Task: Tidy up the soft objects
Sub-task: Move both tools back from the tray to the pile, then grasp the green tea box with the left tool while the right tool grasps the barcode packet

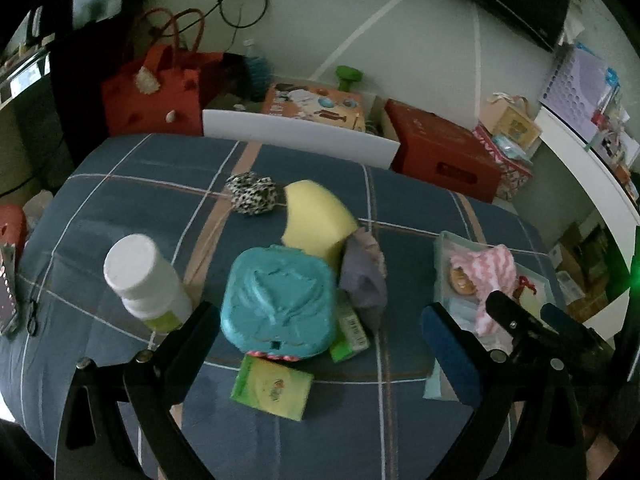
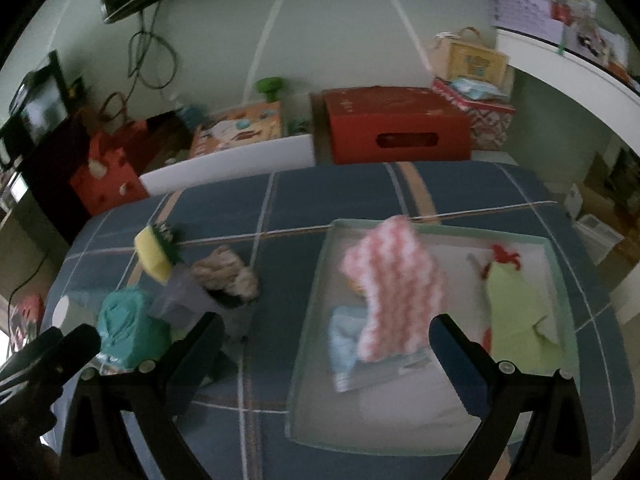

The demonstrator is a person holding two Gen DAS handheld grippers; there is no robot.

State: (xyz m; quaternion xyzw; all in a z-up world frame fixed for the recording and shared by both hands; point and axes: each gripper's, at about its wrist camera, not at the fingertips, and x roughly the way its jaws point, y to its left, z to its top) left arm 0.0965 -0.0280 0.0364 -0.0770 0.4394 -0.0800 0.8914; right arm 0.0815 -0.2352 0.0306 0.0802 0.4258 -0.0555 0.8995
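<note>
Left wrist view: left gripper (image 1: 320, 344) hovers over a blue plaid bedcover (image 1: 120, 208), jaws spread wide, nothing between them. In the gap, centre frame, sits a teal plastic container (image 1: 280, 300). A white bottle (image 1: 144, 280) stands left of it, just beside the left finger. A green-and-yellow carton (image 1: 272, 390) lies at the container's lower edge; a second green carton (image 1: 350, 328) pokes out at its right.

Soft items still on the cover: yellow sponge (image 1: 316, 220) directly above the container, leaning on it; grey-lilac cloth (image 1: 364, 276) bunched to the container's right, touching the sponge; black-and-white patterned scrunchie (image 1: 252, 194) upper centre, just left of the sponge.

Right of frame: pale green tray (image 1: 444, 240) holding a pink-and-white knit cloth (image 1: 488, 276). The right gripper (image 1: 532, 320) shows in front of the tray.

Right wrist view (motion-blurred): right gripper (image 2: 328, 344) is open wide and holds nothing; the pink-and-white knit cloth (image 2: 392, 292) sits in the tray (image 2: 316, 300) between and above the finger line. Cannot tell whether either finger touches it. Under the cloth's lower left, a light blue item (image 2: 344, 344). At the tray's right side, a yellow-green cloth with red trim (image 2: 516, 308).

Left of tray, on the bedcover (image 2: 280, 208): grey-lilac cloth (image 2: 188, 292) with a beige crumpled piece (image 2: 228, 276) at its upper right, yellow sponge (image 2: 152, 256) above, teal container (image 2: 128, 328) lower left.
</note>
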